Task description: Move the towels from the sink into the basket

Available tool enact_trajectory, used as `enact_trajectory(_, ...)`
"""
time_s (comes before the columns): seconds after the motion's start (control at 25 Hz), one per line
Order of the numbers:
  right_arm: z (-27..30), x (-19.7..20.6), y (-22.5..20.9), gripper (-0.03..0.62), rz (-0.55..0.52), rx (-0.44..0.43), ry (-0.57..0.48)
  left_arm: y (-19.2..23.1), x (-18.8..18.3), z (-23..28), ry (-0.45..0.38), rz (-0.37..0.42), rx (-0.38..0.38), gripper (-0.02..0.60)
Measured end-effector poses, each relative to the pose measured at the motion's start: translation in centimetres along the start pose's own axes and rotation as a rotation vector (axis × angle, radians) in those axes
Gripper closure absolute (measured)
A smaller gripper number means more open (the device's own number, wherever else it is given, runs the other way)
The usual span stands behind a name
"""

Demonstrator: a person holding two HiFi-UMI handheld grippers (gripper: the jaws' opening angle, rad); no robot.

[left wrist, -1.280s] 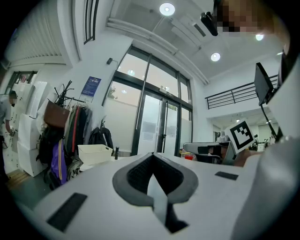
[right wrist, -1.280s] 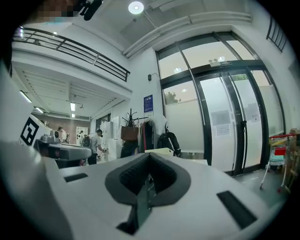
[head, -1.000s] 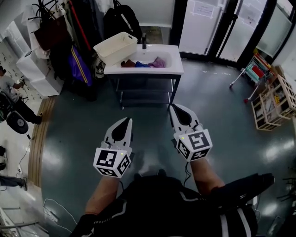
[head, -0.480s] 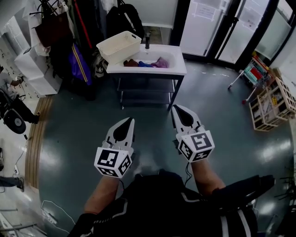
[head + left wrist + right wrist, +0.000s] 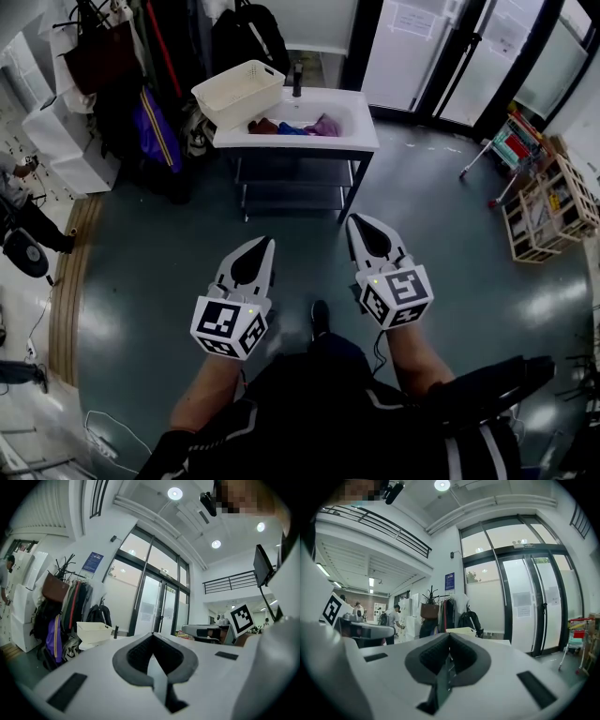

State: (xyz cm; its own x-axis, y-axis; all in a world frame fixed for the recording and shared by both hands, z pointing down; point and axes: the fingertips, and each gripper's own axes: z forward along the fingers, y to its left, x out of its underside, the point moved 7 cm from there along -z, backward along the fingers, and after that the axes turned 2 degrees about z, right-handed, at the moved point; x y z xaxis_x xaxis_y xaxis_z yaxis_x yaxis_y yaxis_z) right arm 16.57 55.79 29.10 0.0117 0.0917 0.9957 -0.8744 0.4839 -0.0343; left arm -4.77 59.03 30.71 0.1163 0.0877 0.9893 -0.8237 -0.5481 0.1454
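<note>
Towels (image 5: 291, 127) lay in sink (image 5: 354, 141), basket (image 5: 236, 94) on its edge; you held left gripper (image 5: 262, 244), right gripper (image 5: 354, 221) clenched empty, well short of it.

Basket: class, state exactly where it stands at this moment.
In the head view, upper left of centre, the cream basket sits on the left end of the white sink, beside the coloured towels lying in its basin.

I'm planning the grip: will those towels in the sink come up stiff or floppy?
Probably floppy: the towels lie crumpled in soft heaps in the sink, so a pinch should lift a drooping bunch. Likely light, being only cloth. They lie touching, so one may drag a neighbour along.
</note>
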Motion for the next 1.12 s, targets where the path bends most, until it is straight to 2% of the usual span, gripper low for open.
enact_trajectory(0.4, 5.6, -0.6, -5.1, 0.591, 0.020, -0.054, -0.019, 2.3, -0.8, 6.6, 0.010, 0.016, -0.061, 0.578)
enact_trajectory(0.88, 11.1, -0.8, -13.7, 0.591, 0.031, -0.050, 0.006, 3.8, -0.9, 16.5, 0.029, 0.003, -0.065, 0.578)
enact_trajectory(1.12, 13.3, -0.5, -17.4, 0.591, 0.027, -0.078, 0.011, 4.1, -0.3, 21.1, 0.048, -0.006, -0.091, 0.578)
